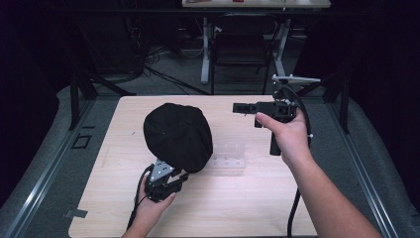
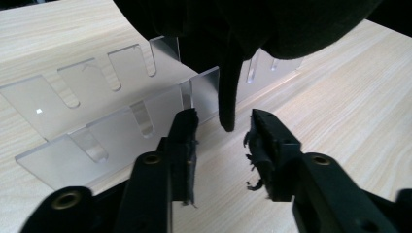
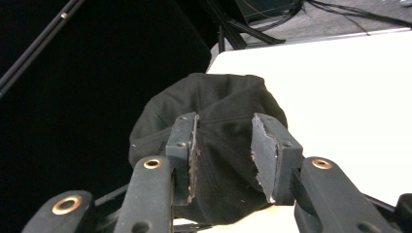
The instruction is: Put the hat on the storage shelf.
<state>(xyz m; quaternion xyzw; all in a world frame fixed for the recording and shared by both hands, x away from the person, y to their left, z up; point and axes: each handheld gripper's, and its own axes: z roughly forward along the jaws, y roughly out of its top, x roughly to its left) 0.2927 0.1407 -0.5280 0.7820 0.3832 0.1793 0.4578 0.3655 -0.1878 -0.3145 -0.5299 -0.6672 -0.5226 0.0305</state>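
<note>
High view: black cap (image 1: 178,137) sits draped over the clear rack (image 1: 229,159) mid-bench, left tool (image 1: 166,179) at its near edge, right tool (image 1: 243,107) raised off to its right. Left gripper view: jaws parted, the cap's strap (image 2: 227,92) hanging loose between them, nothing pinched. Right gripper view: jaws wide and empty, aimed at the cap; back both tools straight out so nothing snags.

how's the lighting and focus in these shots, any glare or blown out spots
High view: dim, surroundings near black, soft sheen on the table. Left gripper view: sharp, small bright glint on the clear plastic rack, black cap a detailless dark mass. Right gripper view: tabletop overexposed to white, cap seams readable, background black.
</note>
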